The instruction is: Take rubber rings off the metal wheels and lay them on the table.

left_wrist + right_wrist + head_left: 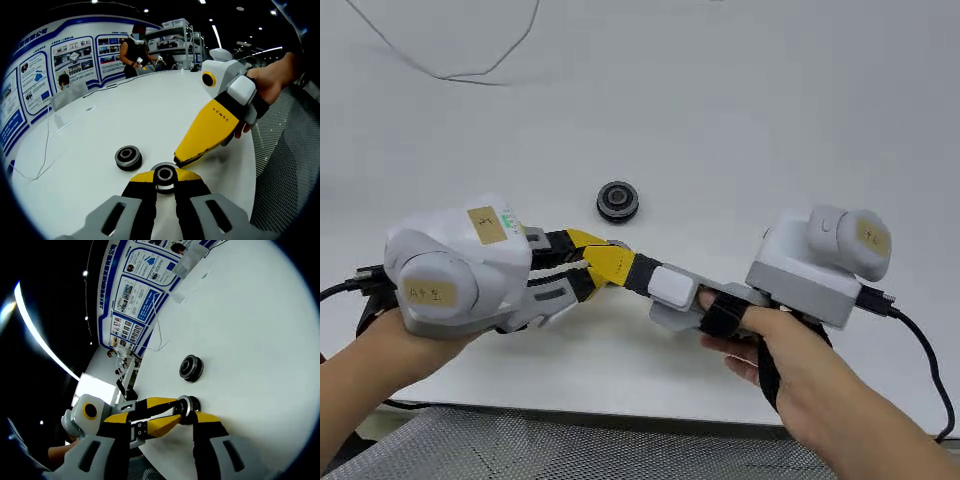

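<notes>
Metal wheel point(617, 200) with black rubber ring on, lying flat, farther off, second wheel point(165, 175), silvery rim, dark hub, near, clamped in left gripper point(165, 179)

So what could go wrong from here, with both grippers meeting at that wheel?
1. The left gripper pinches the wheel by its rim; if the right gripper tugs hard, the wheel may slip out.
2. The other wheel lies close beyond them; a sudden release could knock it away.
3. This happens near the table front edge, so a dropped wheel might roll off.
</notes>
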